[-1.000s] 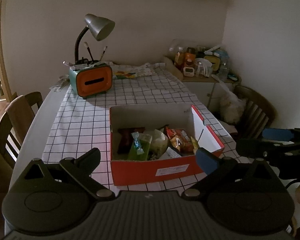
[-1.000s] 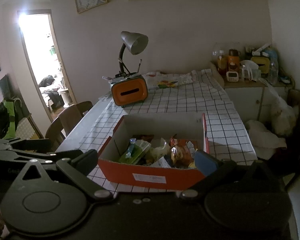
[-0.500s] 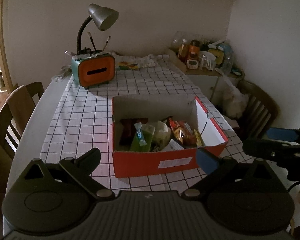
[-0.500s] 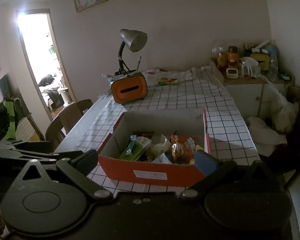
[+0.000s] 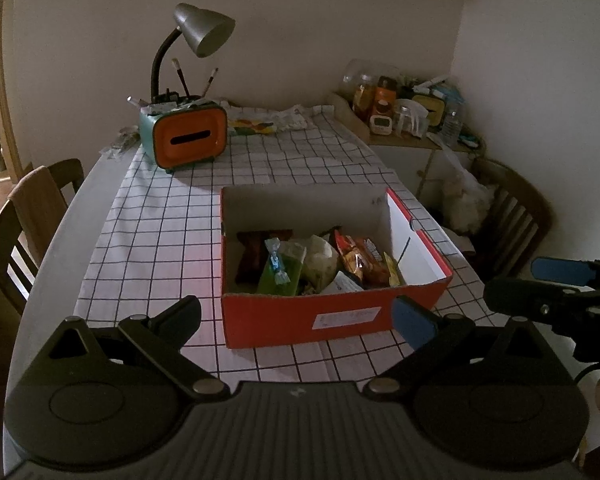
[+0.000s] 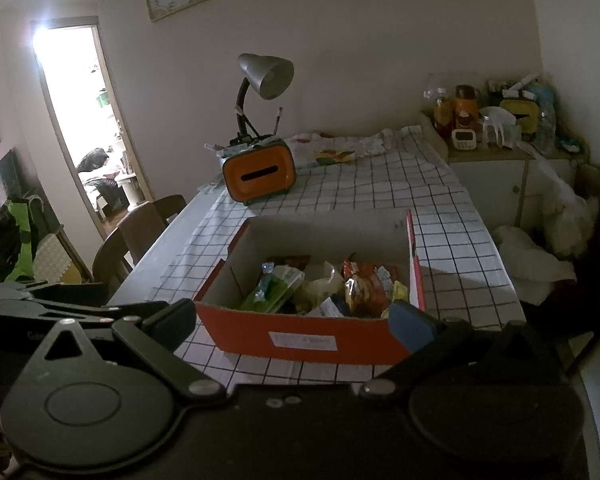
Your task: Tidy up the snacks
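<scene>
Both tools are held spread wide and empty, short of the near wall of the red box: the left tool point(image 5: 296, 316) is seen low in its own view, the right tool point(image 6: 296, 320) likewise in its own. The red box point(image 5: 308, 320) stands on the table point(image 5: 160, 240), on a checked cloth, with its long axis running left to right across both views and its labelled long wall turned toward the tools. A jumble of snacks point(image 5: 324, 260) is gathered in the near half of the box. Among them a green packet point(image 5: 282, 276) is laid with its long axis running from the near wall toward the far wall, and an orange-red bag point(image 5: 358, 258) is leaned beside it to the right. The wrappers are judged light, soft and crinkly, likely slippery, with contents that could be crushed; a gentle pinch across a sealed edge or the narrow width is advised. An orange tissue holder point(image 5: 188, 136) and a desk lamp point(image 5: 204, 34) are set well apart, further back.
</scene>
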Motion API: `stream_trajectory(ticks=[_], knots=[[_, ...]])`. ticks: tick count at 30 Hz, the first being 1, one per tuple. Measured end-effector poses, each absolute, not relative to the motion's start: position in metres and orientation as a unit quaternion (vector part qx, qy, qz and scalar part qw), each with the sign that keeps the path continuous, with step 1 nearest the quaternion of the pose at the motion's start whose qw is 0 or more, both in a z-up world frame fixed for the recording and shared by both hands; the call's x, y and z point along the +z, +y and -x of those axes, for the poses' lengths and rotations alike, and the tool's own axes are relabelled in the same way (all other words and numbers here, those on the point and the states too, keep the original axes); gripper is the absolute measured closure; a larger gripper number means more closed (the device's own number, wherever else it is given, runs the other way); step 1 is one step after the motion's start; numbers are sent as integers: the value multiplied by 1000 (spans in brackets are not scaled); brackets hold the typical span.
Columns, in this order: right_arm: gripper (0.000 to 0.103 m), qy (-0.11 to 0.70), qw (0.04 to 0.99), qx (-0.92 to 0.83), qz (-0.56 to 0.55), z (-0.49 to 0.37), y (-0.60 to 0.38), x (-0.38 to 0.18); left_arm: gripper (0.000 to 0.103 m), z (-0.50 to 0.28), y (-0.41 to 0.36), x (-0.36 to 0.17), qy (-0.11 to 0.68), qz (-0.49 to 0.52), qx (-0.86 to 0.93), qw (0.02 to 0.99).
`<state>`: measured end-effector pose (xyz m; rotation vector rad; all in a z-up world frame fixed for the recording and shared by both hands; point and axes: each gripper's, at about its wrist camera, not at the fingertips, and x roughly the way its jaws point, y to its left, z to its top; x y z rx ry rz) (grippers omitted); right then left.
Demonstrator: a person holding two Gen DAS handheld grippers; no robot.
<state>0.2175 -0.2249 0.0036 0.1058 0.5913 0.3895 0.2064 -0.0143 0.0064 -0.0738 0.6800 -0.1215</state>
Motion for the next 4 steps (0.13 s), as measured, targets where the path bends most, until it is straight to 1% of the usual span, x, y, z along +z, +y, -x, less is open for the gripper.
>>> stream_trajectory(ticks=[4], knots=[[0,292,936,187,-55,-214,-226,1,1,-204,-13,6,340,44,-65,937]])
